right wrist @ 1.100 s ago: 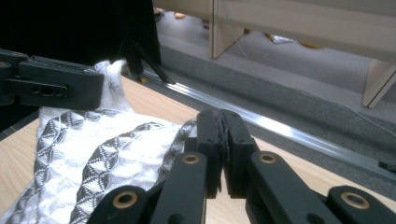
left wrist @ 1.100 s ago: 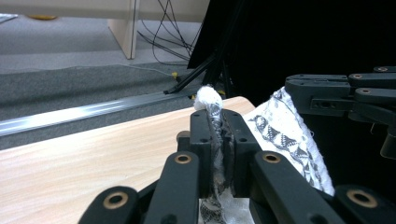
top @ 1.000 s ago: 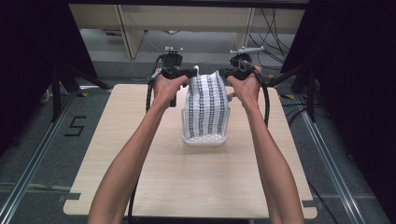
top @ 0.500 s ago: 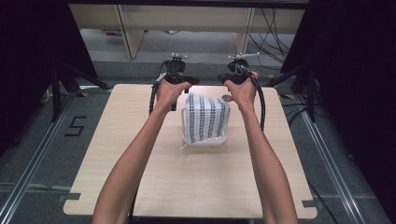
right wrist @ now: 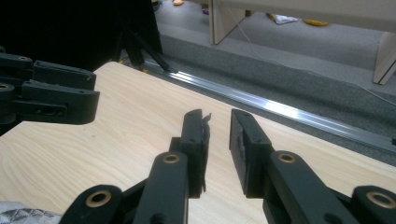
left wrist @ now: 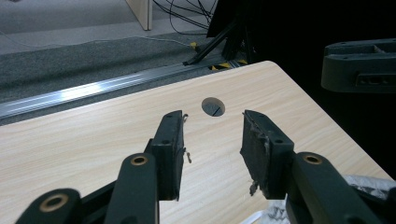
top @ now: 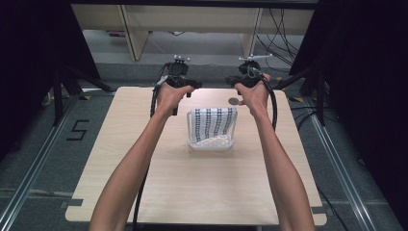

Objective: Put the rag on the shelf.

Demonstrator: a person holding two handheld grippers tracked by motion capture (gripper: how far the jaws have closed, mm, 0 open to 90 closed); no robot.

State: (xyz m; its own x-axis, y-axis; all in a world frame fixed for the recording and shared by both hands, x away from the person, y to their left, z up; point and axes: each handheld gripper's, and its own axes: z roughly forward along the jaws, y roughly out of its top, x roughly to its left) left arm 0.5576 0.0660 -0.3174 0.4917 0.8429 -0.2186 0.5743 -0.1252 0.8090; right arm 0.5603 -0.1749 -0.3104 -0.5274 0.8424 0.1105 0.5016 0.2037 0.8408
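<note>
A white cloth with dark dotted stripes (top: pixel 211 126) lies folded in a heap at the middle back of the wooden table (top: pixel 144 163). My left gripper (left wrist: pixel 212 122) hovers above the cloth's far left corner and my right gripper (right wrist: pixel 217 116) above its far right corner. Both are open, their jaws have just been opening, and nothing is between them. In the high view the left gripper (top: pixel 177 79) and right gripper (top: pixel 248 77) sit level near the table's back edge. A bit of the cloth (left wrist: pixel 373 184) shows below the left jaws, and the cloth's edge (right wrist: pixel 23 212) peeks in below the right jaws.
A round cable hole (top: pixel 234 101) sits in the tabletop just behind the cloth's right side. Beyond the back edge run a metal floor rail (left wrist: pixel 93 91), cables and wooden furniture legs. Black stands flank the table.
A second ago both grippers held the cloth up by its top corners. It has since dropped and now lies slumped on the table, with both pairs of jaws apart.
</note>
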